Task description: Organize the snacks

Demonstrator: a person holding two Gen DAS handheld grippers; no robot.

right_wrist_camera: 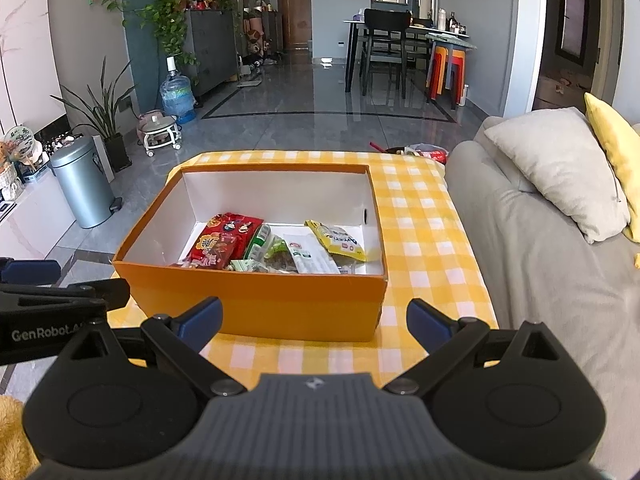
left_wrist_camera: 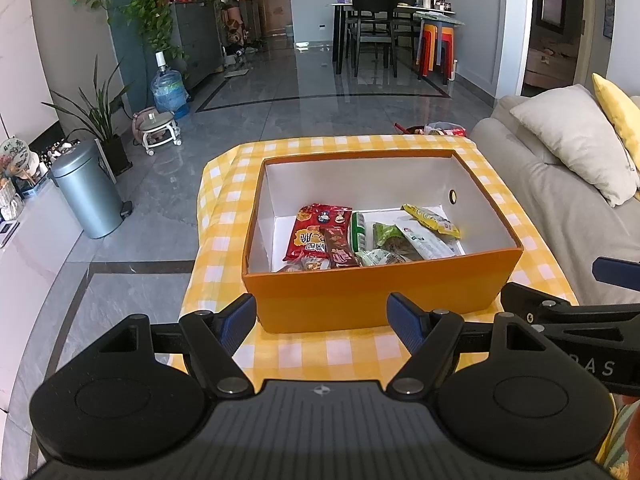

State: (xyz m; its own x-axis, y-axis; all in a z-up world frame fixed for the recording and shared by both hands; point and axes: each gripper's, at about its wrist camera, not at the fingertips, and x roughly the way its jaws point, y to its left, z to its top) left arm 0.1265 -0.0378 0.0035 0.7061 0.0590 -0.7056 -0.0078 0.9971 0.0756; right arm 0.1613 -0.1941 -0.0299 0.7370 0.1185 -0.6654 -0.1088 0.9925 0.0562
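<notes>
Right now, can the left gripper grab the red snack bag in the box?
Probably yes: the left gripper is open, the orange box has no lid, and the red snack bag lies on top.

Black left gripper (left_wrist_camera: pixel 322 320) and right gripper (right_wrist_camera: pixel 314 322), blue pads (left_wrist_camera: pixel 404 320).

A home living room: grey sofa (left_wrist_camera: pixel 560 184) with cushions on the right, dining table (left_wrist_camera: pixel 384 10) far back, potted plants (left_wrist_camera: pixel 100 116) left.

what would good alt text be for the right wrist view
An open orange box sits on a yellow checked tablecloth, holding snack packets, including a red one and a yellow one. The right tongs hang open and empty before it, a grey sofa to the right.
</notes>
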